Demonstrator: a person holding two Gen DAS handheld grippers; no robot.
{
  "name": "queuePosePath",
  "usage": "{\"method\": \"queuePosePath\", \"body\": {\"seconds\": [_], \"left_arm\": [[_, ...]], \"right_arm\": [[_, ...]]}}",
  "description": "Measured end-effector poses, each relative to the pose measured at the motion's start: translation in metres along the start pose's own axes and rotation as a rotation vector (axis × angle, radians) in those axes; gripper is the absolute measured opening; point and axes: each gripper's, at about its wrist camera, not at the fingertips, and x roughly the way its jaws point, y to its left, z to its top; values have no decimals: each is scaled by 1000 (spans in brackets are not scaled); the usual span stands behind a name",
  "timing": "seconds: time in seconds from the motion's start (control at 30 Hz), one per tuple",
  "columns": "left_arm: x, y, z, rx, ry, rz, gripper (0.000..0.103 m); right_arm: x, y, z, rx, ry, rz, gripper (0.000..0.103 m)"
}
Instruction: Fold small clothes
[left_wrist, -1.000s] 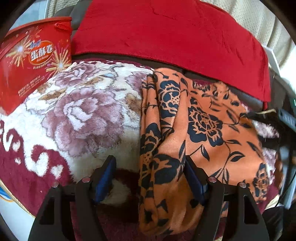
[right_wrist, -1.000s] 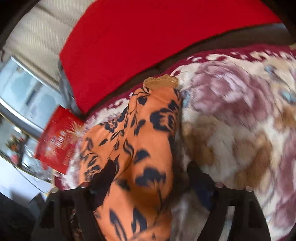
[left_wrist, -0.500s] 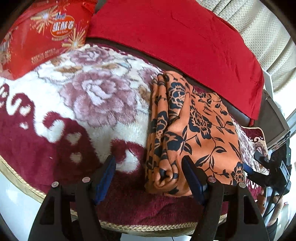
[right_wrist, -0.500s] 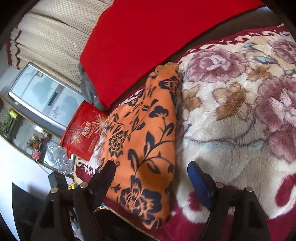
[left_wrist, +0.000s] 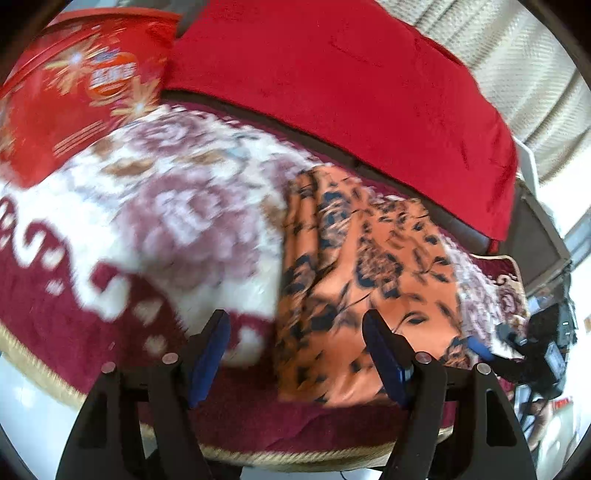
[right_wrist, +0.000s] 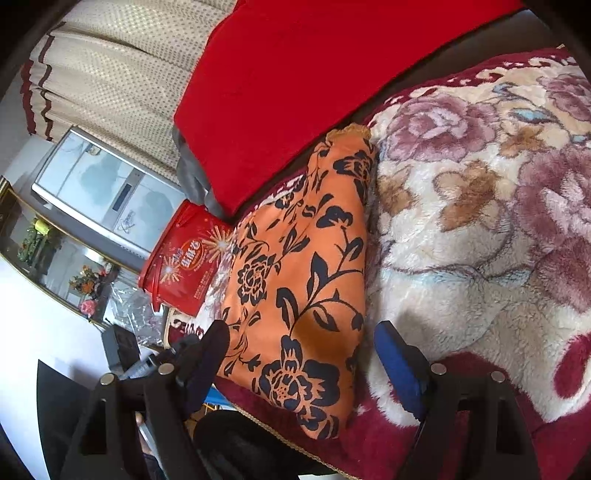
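Observation:
A folded orange garment with a black flower print (left_wrist: 354, 266) lies flat on a plush flowered blanket (left_wrist: 166, 221). It also shows in the right wrist view (right_wrist: 303, 280). My left gripper (left_wrist: 295, 343) is open and empty, hovering just in front of the garment's near edge. My right gripper (right_wrist: 301, 354) is open and empty, above the garment's near end. The right gripper also shows at the right edge of the left wrist view (left_wrist: 517, 343), beside the garment.
A red cushion (left_wrist: 351, 85) lies along the far side. A red printed tub (left_wrist: 74, 85) stands at the far left of the blanket, also in the right wrist view (right_wrist: 184, 258). The blanket's fringed front edge (left_wrist: 258, 454) is close below.
Both grippers have pulled back from the garment and are clear of it. The garment lies folded and still. The left view is now blurred by motion.

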Motion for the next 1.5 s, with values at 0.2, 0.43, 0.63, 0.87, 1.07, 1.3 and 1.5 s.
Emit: {"method": "queuePosePath", "body": {"seconds": [0.2,0.43,0.63,0.87,1.07,1.3,1.5], "left_arm": [[46,-1,48,-21,115,-129,76],[107,11,69,-89,286,-171,25],[102,25,64,-132,268,-230,23],[60,5,47,22,163,-124,67],[42,-9,24,118,72,57,68],[28,-28,16,194,-6,201,68],[21,-36,10,254,-49,252,68]], "right_arm": [[9,11,5,-26,17,-4,83],[21,7,4,-13,50,-28,83],[21,1,8,20,40,-17,83],[13,-3,9,37,31,-2,86],[16,-7,5,54,40,-2,87],[10,-1,2,46,35,-32,87],[14,11,5,20,45,-44,87]]}}
